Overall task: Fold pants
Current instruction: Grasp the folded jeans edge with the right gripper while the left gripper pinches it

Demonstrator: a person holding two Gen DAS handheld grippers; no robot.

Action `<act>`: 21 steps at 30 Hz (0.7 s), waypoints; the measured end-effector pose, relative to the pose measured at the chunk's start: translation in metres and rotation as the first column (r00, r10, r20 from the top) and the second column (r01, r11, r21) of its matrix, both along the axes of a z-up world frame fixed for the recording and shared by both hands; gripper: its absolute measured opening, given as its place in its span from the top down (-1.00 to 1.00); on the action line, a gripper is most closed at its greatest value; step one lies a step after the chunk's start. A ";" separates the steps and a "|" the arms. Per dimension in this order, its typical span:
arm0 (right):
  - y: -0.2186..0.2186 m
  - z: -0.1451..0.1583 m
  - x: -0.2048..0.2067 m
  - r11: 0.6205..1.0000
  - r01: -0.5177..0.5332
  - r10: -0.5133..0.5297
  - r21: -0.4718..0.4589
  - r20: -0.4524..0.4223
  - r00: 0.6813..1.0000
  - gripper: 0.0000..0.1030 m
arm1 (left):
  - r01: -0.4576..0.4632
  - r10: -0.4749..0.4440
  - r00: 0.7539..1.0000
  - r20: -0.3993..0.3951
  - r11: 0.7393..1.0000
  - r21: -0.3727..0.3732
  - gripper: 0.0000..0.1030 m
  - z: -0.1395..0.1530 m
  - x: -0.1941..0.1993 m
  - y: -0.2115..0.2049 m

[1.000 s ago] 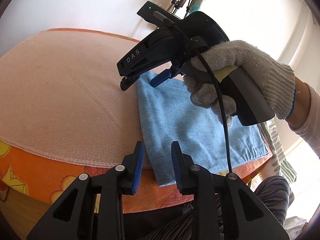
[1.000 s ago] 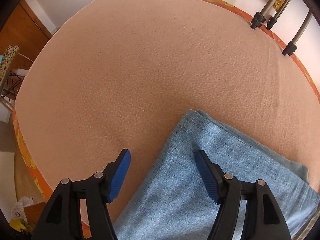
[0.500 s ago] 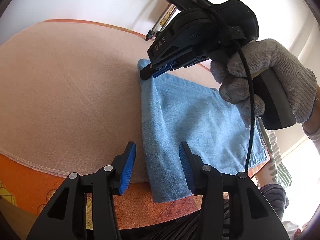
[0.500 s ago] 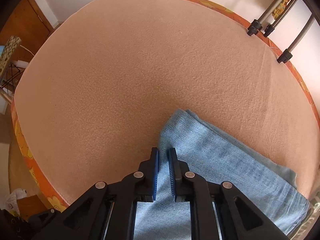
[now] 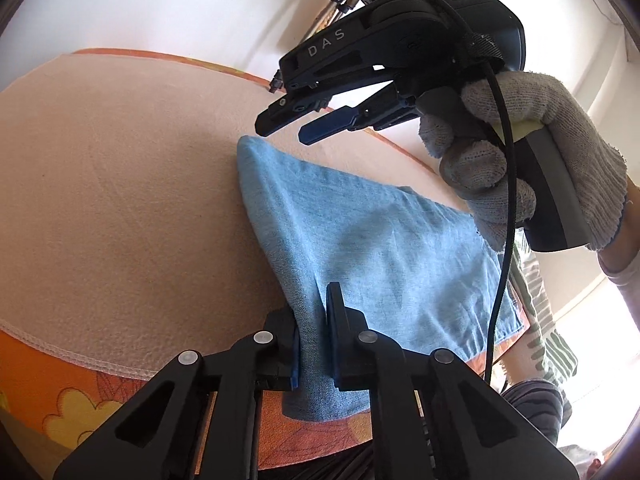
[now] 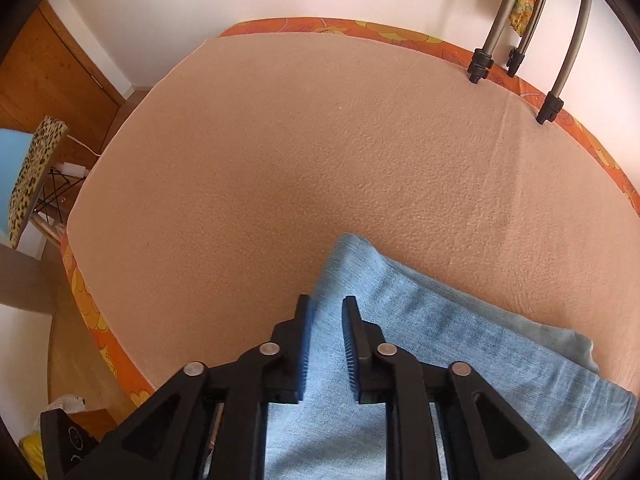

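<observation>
Light blue folded pants (image 5: 384, 248) lie on a peach blanket (image 5: 120, 184) near the table's front edge. My left gripper (image 5: 313, 332) is shut on the pants' near left edge and pinches a ridge of cloth between its blue pads. My right gripper (image 5: 288, 126), held by a gloved hand (image 5: 520, 160), hovers above the pants' far corner with its jaws a little apart and nothing between them. In the right wrist view the right gripper (image 6: 326, 320) sits just over the pants (image 6: 460, 340), and cloth shows through the narrow gap.
The blanket (image 6: 300, 160) covers an orange flowered tablecloth (image 5: 80, 404). Metal rack legs (image 6: 480, 60) stand at the far right edge by the wall. A leopard-print stool (image 6: 32, 176) and a wooden door are off to the left. Striped cloth (image 5: 548, 320) hangs at the right.
My left gripper has shut on the pants' near edge. My right gripper has let go of the far corner, opened slightly and risen above the cloth.
</observation>
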State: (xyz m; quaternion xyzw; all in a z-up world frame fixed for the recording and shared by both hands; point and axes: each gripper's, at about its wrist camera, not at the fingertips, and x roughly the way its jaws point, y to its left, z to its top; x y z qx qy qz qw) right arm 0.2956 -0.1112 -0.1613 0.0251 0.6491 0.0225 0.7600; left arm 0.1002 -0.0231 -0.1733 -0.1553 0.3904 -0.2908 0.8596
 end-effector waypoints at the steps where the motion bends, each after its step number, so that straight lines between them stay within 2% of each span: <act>1: 0.002 0.000 0.002 1.000 -0.013 0.013 -0.018 0.002 1.000 -0.02 | 0.000 0.000 1.000 0.008 1.000 -0.002 0.84 0.002 0.000 -0.003; 5: 0.016 -0.011 0.007 0.997 -0.062 0.059 -0.037 -0.063 0.996 0.01 | 0.009 -0.009 0.999 0.048 1.000 0.001 0.84 0.013 -0.002 -0.011; 8: 0.023 -0.026 0.010 0.993 -0.083 0.072 -0.090 -0.118 0.990 0.00 | 0.027 -0.028 0.996 0.084 1.000 0.013 0.84 0.022 -0.006 -0.019; 10: 0.021 -0.033 0.012 0.990 -0.085 0.071 -0.113 -0.124 0.990 0.05 | 0.039 -0.040 0.994 0.098 0.999 0.014 0.84 0.026 -0.008 -0.023; 11: 0.019 -0.033 0.011 0.990 -0.077 0.063 -0.117 -0.116 0.991 0.31 | 0.044 -0.045 0.994 0.101 0.999 0.009 0.84 0.028 -0.008 -0.025; 16: -0.012 -0.011 0.001 1.000 0.007 -0.007 -0.009 -0.051 0.999 0.79 | 0.092 -0.090 0.988 0.127 0.996 -0.010 0.84 0.041 -0.009 -0.035; 17: -0.020 -0.003 -0.002 1.000 0.025 -0.024 0.014 -0.032 0.999 0.86 | 0.103 -0.100 0.986 0.131 0.995 -0.015 0.84 0.044 -0.009 -0.038; 21: -0.048 0.031 -0.021 0.995 0.080 -0.083 0.065 0.051 0.995 0.93 | 0.152 -0.146 0.976 0.159 0.988 -0.025 0.84 0.057 -0.012 -0.058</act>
